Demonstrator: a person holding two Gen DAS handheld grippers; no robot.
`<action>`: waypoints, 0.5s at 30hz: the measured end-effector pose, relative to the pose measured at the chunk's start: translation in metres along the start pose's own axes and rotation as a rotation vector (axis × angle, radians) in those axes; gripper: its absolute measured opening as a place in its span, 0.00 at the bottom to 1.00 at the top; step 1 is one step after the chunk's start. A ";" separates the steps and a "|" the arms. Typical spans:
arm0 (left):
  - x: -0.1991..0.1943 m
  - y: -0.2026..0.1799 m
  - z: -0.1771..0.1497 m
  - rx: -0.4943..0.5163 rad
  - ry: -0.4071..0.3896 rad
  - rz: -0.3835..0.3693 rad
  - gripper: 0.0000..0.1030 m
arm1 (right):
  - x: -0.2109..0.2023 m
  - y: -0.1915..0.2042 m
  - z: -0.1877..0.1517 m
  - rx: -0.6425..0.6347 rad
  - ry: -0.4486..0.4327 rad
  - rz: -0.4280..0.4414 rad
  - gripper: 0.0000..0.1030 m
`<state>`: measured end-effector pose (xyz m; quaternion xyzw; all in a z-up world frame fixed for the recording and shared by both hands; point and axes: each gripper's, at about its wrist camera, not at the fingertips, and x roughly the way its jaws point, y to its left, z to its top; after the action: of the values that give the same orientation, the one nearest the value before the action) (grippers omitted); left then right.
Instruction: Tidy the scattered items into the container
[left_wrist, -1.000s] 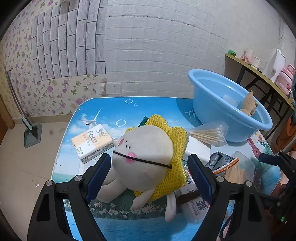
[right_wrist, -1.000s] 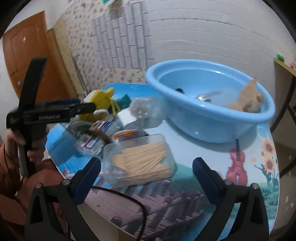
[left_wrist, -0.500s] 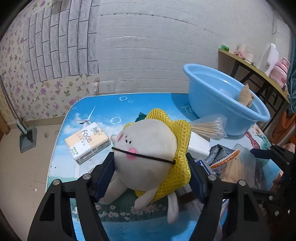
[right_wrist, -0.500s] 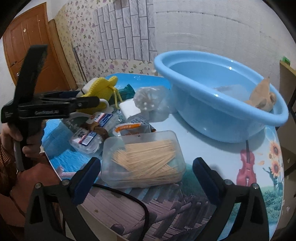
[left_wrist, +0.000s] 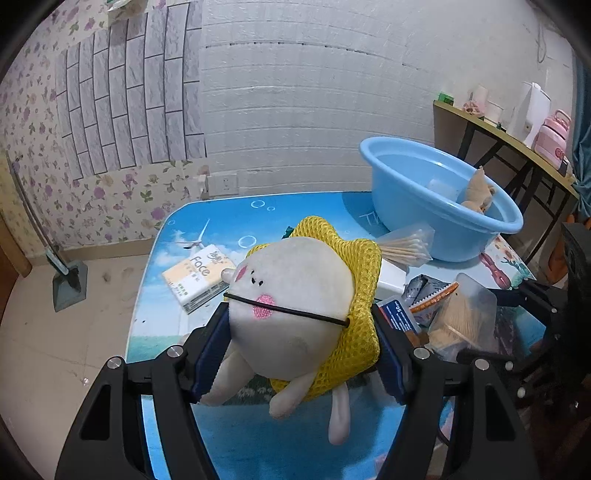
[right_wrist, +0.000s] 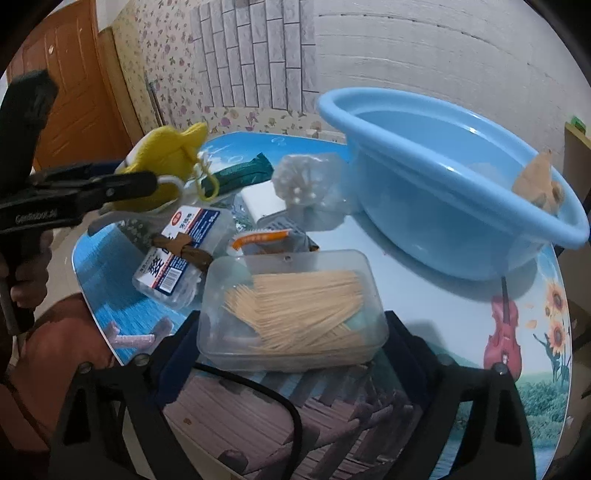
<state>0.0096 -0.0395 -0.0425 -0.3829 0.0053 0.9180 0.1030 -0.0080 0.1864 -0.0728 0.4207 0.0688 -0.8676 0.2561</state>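
Plush toy (left_wrist: 295, 306) now clamped in left gripper (left_wrist: 299, 354), short of blue basin (left_wrist: 439, 206); right gripper (right_wrist: 291, 354) closing round toothpick box (right_wrist: 291, 306) (not yet gripped).

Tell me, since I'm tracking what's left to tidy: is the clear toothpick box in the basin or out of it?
Out. The toothpick box lies on the table in front of the blue basin, between the right gripper's closing jaws.

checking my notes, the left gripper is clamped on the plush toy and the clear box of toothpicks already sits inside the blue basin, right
Not quite. The left gripper is clamped on the plush toy, but the clear box of toothpicks is not inside the blue basin. The right wrist view shows it outside the basin, on the table, between the right gripper's closing jaws.
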 end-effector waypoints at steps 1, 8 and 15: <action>-0.002 0.000 0.000 -0.002 0.000 0.003 0.69 | -0.002 -0.003 0.000 0.016 -0.007 0.007 0.91; -0.007 0.001 -0.001 -0.016 0.015 0.027 0.69 | -0.018 -0.020 -0.005 0.075 -0.038 0.002 0.91; 0.006 0.005 -0.002 -0.053 0.036 0.063 0.71 | -0.031 -0.037 -0.020 0.138 -0.053 -0.017 0.91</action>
<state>0.0057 -0.0440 -0.0480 -0.4017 -0.0048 0.9135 0.0637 0.0035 0.2366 -0.0657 0.4135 0.0055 -0.8833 0.2207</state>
